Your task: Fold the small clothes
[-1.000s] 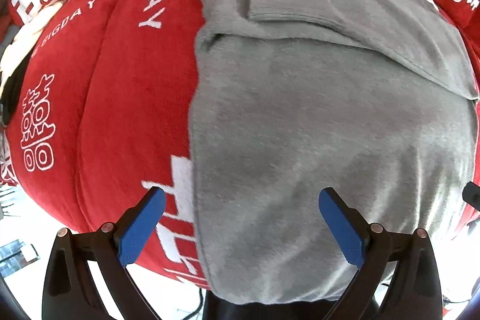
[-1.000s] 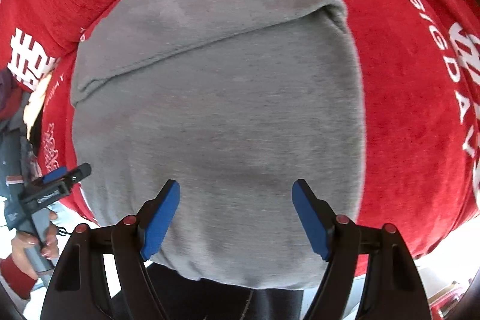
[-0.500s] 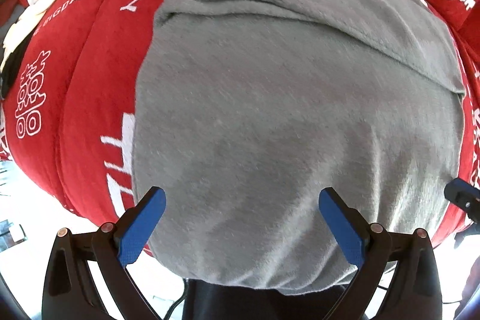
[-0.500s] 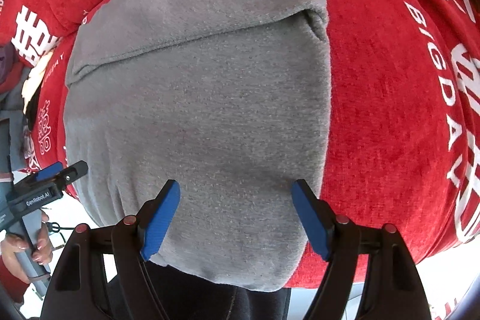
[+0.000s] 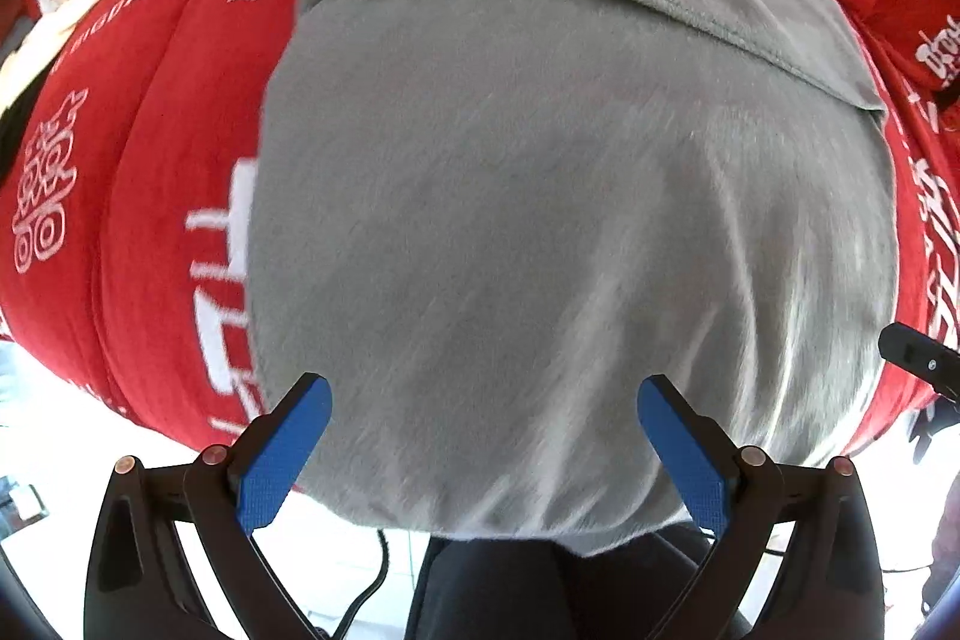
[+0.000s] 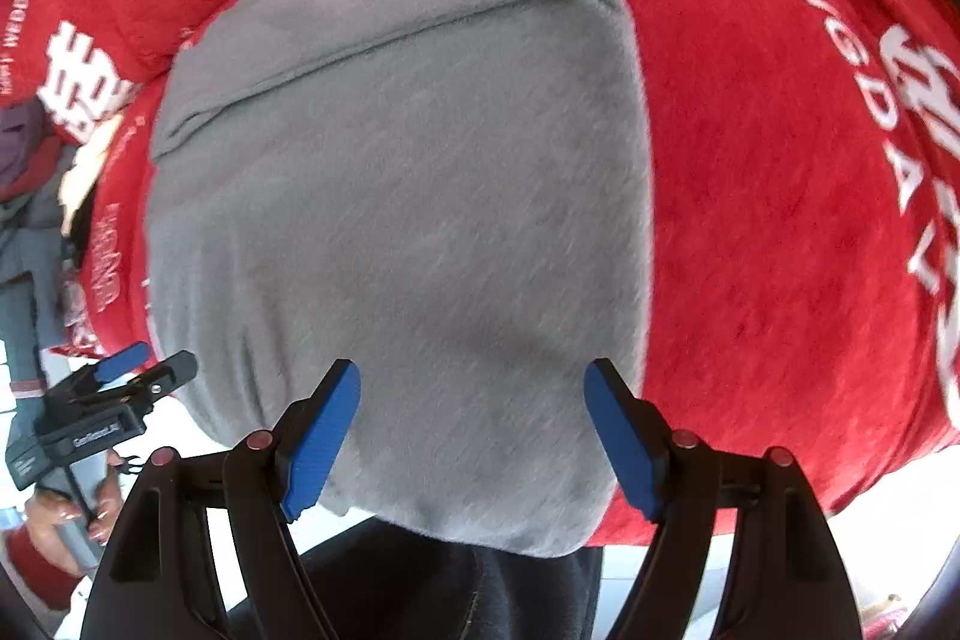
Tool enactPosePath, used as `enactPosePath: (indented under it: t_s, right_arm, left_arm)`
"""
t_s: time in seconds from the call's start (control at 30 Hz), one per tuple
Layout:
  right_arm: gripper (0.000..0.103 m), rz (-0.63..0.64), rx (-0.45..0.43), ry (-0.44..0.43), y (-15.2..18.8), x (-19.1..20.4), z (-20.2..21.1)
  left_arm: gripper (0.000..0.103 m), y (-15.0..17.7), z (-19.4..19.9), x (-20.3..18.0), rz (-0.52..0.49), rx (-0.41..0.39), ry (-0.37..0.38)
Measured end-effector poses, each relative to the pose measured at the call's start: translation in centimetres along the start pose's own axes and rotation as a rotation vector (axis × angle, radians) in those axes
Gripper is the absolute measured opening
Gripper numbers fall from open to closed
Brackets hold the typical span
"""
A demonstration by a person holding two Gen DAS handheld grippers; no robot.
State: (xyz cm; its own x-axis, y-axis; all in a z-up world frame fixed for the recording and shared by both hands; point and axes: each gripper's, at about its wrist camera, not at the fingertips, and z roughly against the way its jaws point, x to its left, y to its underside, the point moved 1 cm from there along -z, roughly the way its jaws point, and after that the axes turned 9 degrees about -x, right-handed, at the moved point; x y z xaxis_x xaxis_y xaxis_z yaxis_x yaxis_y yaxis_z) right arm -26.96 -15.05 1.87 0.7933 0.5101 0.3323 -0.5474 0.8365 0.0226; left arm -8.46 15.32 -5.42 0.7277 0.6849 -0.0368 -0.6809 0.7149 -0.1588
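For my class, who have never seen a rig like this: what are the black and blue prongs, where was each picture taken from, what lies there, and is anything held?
No robot: a person holds a hand tool with two blue-padded fingers in each hand. Each picture comes from a camera on one tool, looking along its fingers. The left gripper and right gripper both stand open above a partly folded grey garment lying on a red cloth with white lettering. Nothing is held. The right view also shows the person's left hand on its tool.
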Motion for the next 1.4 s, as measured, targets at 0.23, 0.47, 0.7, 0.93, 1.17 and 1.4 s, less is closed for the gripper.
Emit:
enactPosePath:
  t_s: [0.23,0.47,0.7,0.93,1.17,1.4]
  right_arm:
    - [0.080,-0.117,0.050,-0.096,6.1,-2.8,-0.2]
    - [0.080,-0.164,0.160,-0.066,11.8,-5.1,-2.9]
    - [0.080,-0.187,0.176,-0.116,13.4,-5.5,-5.6]
    - [0.046,-0.236,0.181,-0.162,13.8,-5.0,-7.0]
    - [0.011,-0.324,0.152,-0.272,14.1,-5.9,-4.0]
    - [0.010,-0.348,0.011,-0.452,9.8,-3.7,1.8]
  left_arm:
    - [0.102,6.8,-0.2,5.6,0.018,0.018,0.118]
    - [0.102,12.2,-2.8,9.0,0.074,0.092,0.168]
    - [0.102,12.4,-6.7,7.9,0.106,0.106,0.223]
    - [0.076,14.1,-7.8,7.4,0.142,0.094,0.245]
    - [0.013,16.0,-5.5,6.5,0.107,0.095,0.366]
    - [0.013,10.6,1.7,7.9,0.143,-0.043,0.484]
